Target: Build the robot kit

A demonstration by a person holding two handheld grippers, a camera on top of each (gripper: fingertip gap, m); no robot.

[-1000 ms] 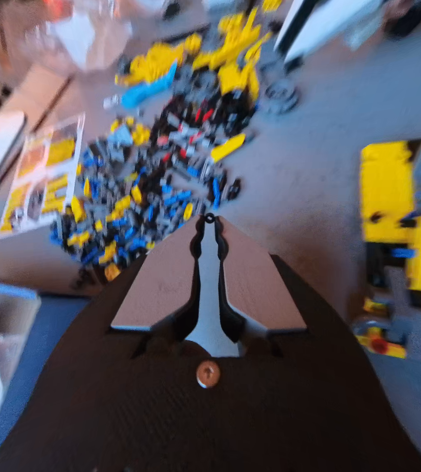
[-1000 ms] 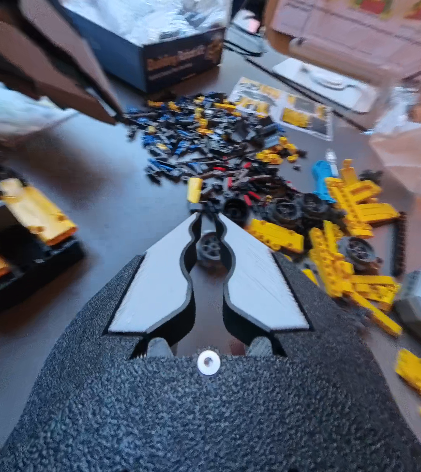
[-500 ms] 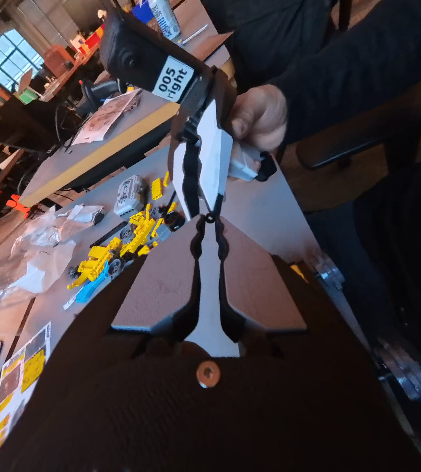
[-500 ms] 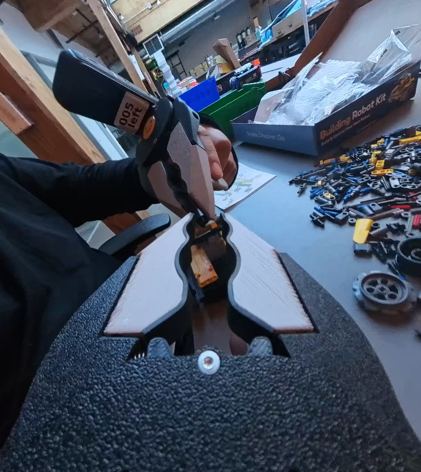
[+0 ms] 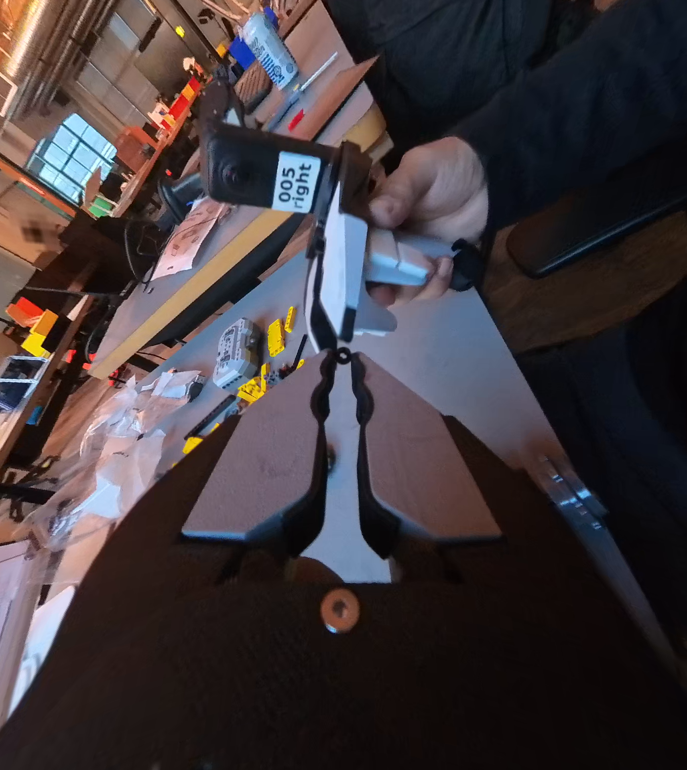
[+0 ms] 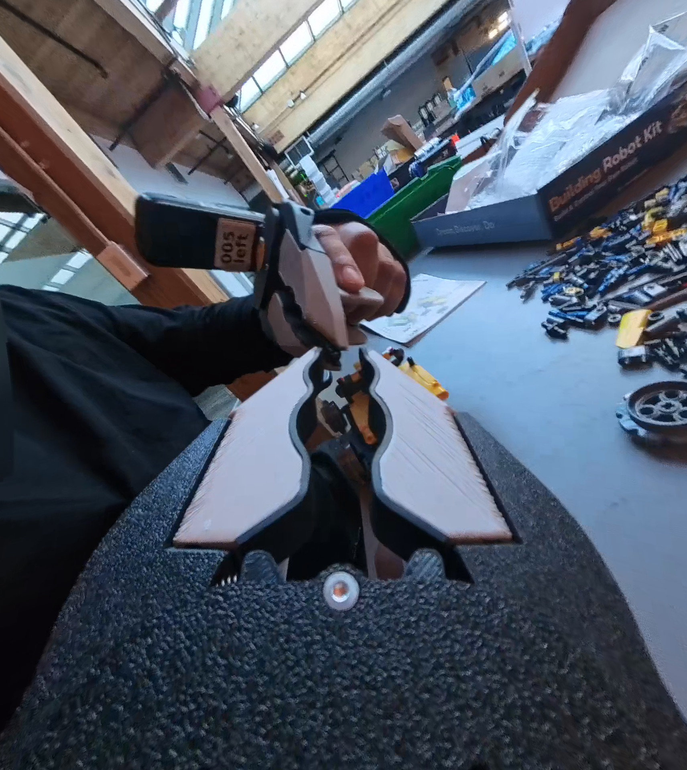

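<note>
My left tongs (image 5: pixel 342 357) pinch a tiny black ring (image 5: pixel 343 356) right at their tips. The tips are pressed close on it. The ring is up in the air over the grey table (image 5: pixel 437 366), and it meets the tips of my right tongs (image 5: pixel 325 341), which point down at it.

My right tongs (image 6: pixel 339 360) are spread a little, with a gap between the tips. The ring (image 6: pixel 332 355) sits by their left tip. I think it touches that tip, but it is too small and dark to be sure. Just past the gap stands a yellow and black toy car (image 6: pixel 412 375) on the table.

My left hand (image 6: pixel 358 266) and my right hand (image 5: pixel 429 200) each hold a handle.

To the right in the right view lie two black wheels (image 6: pixel 667 406) and a big pile of small parts (image 6: pixel 642 258). A dark box (image 6: pixel 583 200) with clear bags stands behind the pile. A booklet (image 6: pixel 425 304) lies near my left hand.

In the left view a grey block (image 5: pixel 233 354) and yellow bricks (image 5: pixel 277 337) lie on the table, near crumpled clear bags (image 5: pixel 116 437).
</note>
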